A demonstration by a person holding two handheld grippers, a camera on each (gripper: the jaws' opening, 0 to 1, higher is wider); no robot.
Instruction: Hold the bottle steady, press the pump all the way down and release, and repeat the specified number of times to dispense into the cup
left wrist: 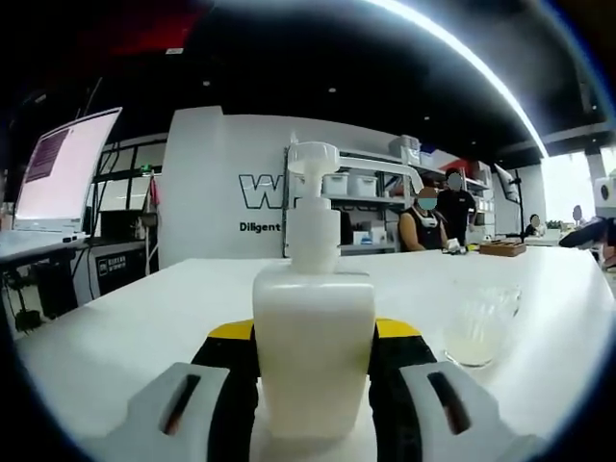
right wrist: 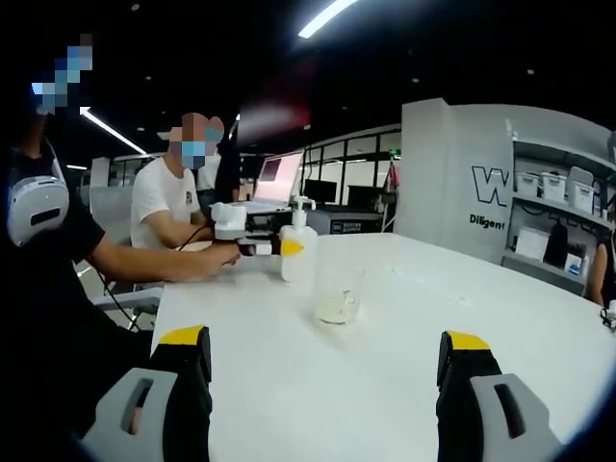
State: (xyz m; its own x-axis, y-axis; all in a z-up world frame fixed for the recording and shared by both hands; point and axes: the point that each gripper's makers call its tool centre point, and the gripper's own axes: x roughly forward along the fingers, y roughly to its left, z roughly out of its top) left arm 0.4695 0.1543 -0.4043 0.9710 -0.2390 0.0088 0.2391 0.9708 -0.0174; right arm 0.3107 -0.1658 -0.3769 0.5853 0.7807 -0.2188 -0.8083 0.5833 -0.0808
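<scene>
Already clamped around the bottle point(left wrist: 314, 346) by the left gripper point(left wrist: 314, 385), jaws pressed to both flat sides low on the body, pump head point(left wrist: 313, 156) upright and, by the look of it, fully risen. Standing on the white table point(left wrist: 115, 337) with the nozzle turned toward the glass cup point(left wrist: 481, 332), which sits just beside it and carries a little pale liquid at the bottom.

Seen from the right gripper view: bottle point(right wrist: 297, 252) far across the table, cup point(right wrist: 338, 294) nearer, right gripper point(right wrist: 327, 380) well apart from both, jaws spread wide and holding nothing.

Best done, as a judgement: bring the right gripper over the pump head, close the jaws or lay one flat on top, and push straight down along the stem, not at a slant, lest the bottle tip in the clamp. Keep the left grip firm and low. Check that the spout overhangs the cup before pressing; hard to tell from here. Let the head rise fully between strokes
</scene>
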